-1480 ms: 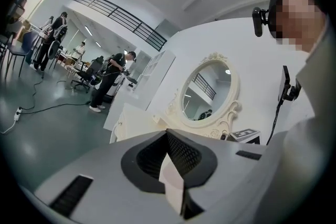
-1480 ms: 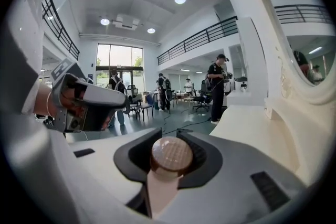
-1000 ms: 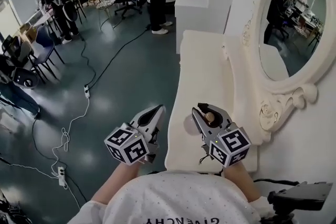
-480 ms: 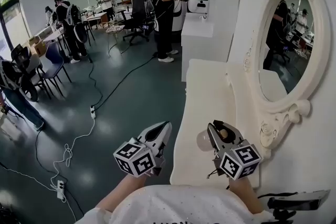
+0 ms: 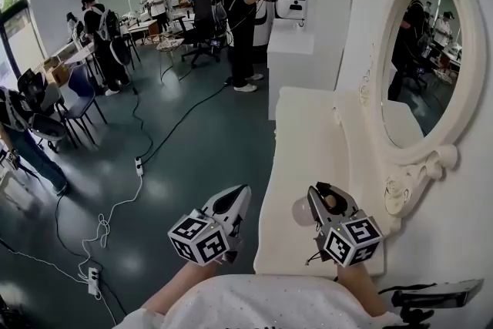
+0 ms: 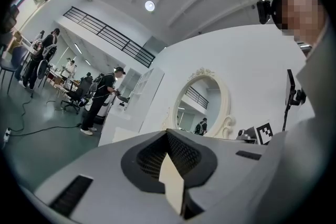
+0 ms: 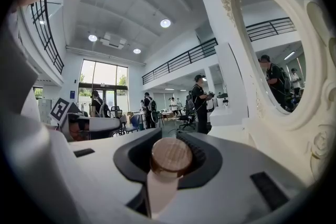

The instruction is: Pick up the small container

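Holding entry: small container (image 7: 170,156), one unit, with a pale translucent body and a round wooden stopper.

Status of task: the grasp is made. By the look of the head view the container is off the white dressing table (image 5: 308,127) and carried above its near end, so the pick-up reads as essentially done. What is left, as a judgement, is to hold the grip firm and keep the container clear of the tabletop.

Right gripper (image 5: 323,195): jaws part-way closed and clamped on the container. In the right gripper view the stopper sits centred in the hollow of the dark ribbed pads (image 7: 202,157), one pad at each side and touching it, with the pale body running below. In the head view the stopper shows between the jaws and the translucent body juts out at their left side.

Left gripper (image 5: 237,196): jaws together with nothing held; the left gripper view shows only a thin pale slit where they meet. It hangs over the floor, left of the table's edge, near the right gripper but apart from it.

Surroundings: oval mirror (image 5: 424,65) in an ornate white frame, right of the table.
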`<state>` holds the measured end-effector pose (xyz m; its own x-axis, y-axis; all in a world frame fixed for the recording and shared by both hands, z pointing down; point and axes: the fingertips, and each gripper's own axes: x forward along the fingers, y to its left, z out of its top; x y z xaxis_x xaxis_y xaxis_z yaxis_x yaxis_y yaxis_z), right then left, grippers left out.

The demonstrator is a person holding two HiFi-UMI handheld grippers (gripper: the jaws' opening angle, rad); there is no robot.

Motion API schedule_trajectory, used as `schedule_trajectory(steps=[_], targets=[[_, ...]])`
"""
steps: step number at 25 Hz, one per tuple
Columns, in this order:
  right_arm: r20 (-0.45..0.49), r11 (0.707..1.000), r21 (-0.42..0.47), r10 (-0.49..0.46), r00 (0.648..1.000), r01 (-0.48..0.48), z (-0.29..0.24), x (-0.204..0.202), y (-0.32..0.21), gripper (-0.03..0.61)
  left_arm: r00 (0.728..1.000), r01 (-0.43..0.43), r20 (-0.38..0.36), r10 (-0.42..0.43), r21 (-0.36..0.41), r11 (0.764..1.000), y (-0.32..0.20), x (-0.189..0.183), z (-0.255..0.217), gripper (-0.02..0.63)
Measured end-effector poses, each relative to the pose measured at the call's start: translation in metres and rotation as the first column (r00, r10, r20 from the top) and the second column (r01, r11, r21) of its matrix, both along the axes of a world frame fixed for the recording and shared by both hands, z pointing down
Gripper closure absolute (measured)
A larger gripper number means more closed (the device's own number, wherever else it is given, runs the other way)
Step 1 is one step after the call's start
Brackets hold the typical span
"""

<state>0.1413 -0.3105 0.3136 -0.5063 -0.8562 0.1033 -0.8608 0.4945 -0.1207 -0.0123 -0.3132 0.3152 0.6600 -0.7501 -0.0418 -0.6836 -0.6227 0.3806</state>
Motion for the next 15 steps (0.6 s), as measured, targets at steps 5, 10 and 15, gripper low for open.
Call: schedule_trajectory(steps=[5, 10, 15], targets=[[-0.022, 1.0, -0.023, -0.003, 1.0, 0.003, 0.015, 0.002, -0.003, 0.491, 1.0, 0.014, 0.005, -0.013, -0.023, 1.0, -0.003, 0.002, 0.013, 0.614], [-0.028, 0.999, -0.038, -0.006, 1.0, 0.005, 0.023, -0.006, -0.004, 0.491, 0.999, 0.041, 0.011, -0.041, -0.014, 0.999, -0.003, -0.01, 0.014, 0.614], [-0.042, 0.999, -0.042, -0.007, 0.999, 0.005, 0.026, -0.001, -0.005, 0.499, 0.999, 0.051, 0.005, -0.051, -0.014, 0.999, -0.004, -0.007, 0.015, 0.614]])
